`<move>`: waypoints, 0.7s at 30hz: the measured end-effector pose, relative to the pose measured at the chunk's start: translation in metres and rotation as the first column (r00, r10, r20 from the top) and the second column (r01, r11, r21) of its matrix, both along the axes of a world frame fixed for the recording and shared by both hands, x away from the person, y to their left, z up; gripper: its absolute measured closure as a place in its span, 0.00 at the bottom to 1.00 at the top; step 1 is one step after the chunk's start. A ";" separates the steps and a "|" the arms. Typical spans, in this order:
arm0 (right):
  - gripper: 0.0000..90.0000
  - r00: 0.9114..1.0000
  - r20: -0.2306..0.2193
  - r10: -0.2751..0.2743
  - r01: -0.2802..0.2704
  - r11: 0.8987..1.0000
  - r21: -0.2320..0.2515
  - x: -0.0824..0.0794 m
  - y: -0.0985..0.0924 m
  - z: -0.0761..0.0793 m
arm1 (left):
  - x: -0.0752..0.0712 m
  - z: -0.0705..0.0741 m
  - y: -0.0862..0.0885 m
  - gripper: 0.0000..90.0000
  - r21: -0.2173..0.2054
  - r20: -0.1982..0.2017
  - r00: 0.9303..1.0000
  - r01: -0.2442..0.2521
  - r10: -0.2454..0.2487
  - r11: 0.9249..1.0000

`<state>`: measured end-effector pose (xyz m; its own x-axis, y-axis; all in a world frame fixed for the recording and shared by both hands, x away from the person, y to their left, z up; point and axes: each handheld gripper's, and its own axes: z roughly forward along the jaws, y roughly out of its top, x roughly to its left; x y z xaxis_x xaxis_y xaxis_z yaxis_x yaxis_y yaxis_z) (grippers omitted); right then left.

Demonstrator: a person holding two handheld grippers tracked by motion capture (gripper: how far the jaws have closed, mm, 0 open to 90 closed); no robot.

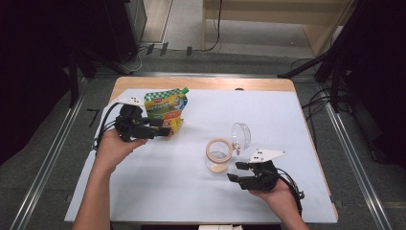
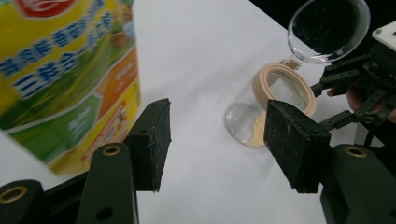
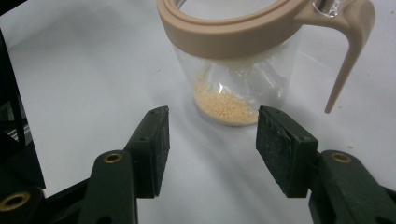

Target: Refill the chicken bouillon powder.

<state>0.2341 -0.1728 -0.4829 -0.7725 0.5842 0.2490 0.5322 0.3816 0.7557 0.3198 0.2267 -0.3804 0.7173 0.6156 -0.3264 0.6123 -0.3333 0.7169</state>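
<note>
Black left gripper (image 1: 163, 127): jaws parted, nothing between the pads; tips just beside the lower edge of the pouch, contact with it cannot be told.
Black right gripper (image 1: 235, 171): jaws parted about as wide, empty; tips near the jar's base, just short of the glass, aimed at it in the right gripper view.
Glass jar (image 1: 219, 155): upright on the white table cover (image 1: 158, 191), right of centre, between the two grippers and nearer the right one; beige ring (image 3: 224, 32) round the mouth; thin layer of pale yellow grains (image 3: 226, 108) at the bottom.
Lid (image 1: 241, 135): clear, round, swung open on the hinge behind the jar, standing nearly upright.
Pouch (image 1: 165, 109): yellow and green, standing at the far left of the table, green cap on the top corner.
Writing: blue characters and a red logo on the pouch front in the left gripper view, too blurred to read.
</note>
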 end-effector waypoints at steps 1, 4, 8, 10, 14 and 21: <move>0.51 1.000 -0.003 0.002 -0.002 1.000 0.003 0.000 0.000 0.000 | 0.000 0.000 0.004 0.46 0.004 -0.004 1.000 -0.013 0.013 1.000; 0.51 1.000 -0.005 0.006 -0.006 1.000 -0.001 -0.001 0.002 0.000 | 0.001 -0.002 0.016 0.46 0.000 0.000 0.999 -0.047 0.047 0.999; 0.52 1.000 -0.009 0.017 -0.017 1.000 0.000 -0.001 0.004 0.000 | 0.002 -0.005 0.029 0.44 0.004 0.010 0.997 -0.082 0.082 0.997; 0.52 1.000 -0.009 0.020 -0.020 1.000 -0.001 -0.001 0.004 0.000 | 0.004 -0.007 0.034 0.44 0.012 0.013 0.995 -0.098 0.097 0.995; 0.52 0.999 -0.003 0.033 -0.033 0.999 -0.003 -0.002 0.006 0.000 | 0.009 -0.011 0.041 0.44 0.024 0.016 0.992 -0.128 0.127 0.992; 0.51 0.999 -0.004 0.046 -0.046 0.999 -0.012 -0.003 0.011 -0.002 | 0.018 -0.017 0.040 0.45 0.010 0.013 0.991 -0.135 0.135 0.991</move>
<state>0.2306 -0.1615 -0.4847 -0.7975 0.5512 0.2453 0.5170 0.4147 0.7488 0.3381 0.2670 -0.3978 0.6310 0.7108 -0.3108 0.6437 -0.2561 0.7212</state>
